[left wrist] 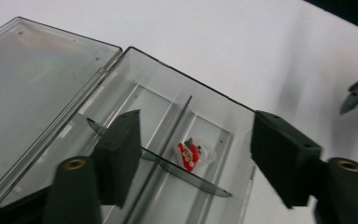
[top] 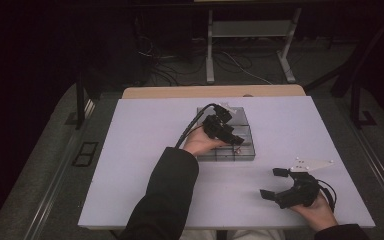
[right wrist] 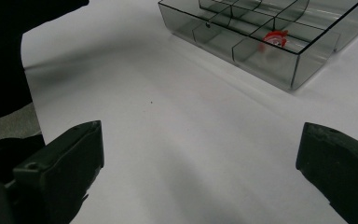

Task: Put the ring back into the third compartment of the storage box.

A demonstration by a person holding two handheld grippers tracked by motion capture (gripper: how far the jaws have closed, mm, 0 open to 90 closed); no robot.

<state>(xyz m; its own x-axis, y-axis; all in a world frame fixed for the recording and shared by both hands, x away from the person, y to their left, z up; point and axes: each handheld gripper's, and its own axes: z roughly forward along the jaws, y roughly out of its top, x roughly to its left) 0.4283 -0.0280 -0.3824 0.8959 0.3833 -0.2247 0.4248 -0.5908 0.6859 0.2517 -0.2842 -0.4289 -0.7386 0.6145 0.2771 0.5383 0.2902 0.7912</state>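
A pale table (top: 145, 165) is set in a dark room, with cables and a stand's legs on the floor behind it. Nearest the person, at the table's front right, the right gripper (top: 273, 183) is rested on the surface in the right hand (top: 316, 210); its jaws are spread wide with nothing but bare table between them, as the right gripper view confirms. Farther in, at the middle of the table, a smoky clear box (left wrist: 223, 105) is laid open, its lid (left wrist: 32, 88) flat beside the tray. The left gripper (top: 236, 141) is held just above the tray in the left hand (top: 200, 142), its jaws about half open and gripping nothing. A small red and white charm (left wrist: 189, 155), seemingly a Santa figure, is seen lying loose in one compartment, just beside a thin divider (left wrist: 161, 161) and directly below the gap between the jaws; in the right gripper view the charm (right wrist: 274, 38) is seen in a cell by the tray's near wall.

The step in hand is judged to be the release of the charm into its cell. To do it well, the jaws should be kept apart and lifted straight up, so that neither pad is caught on the divider or wall and the charm is not dragged out. The right gripper is best left well apart from the box
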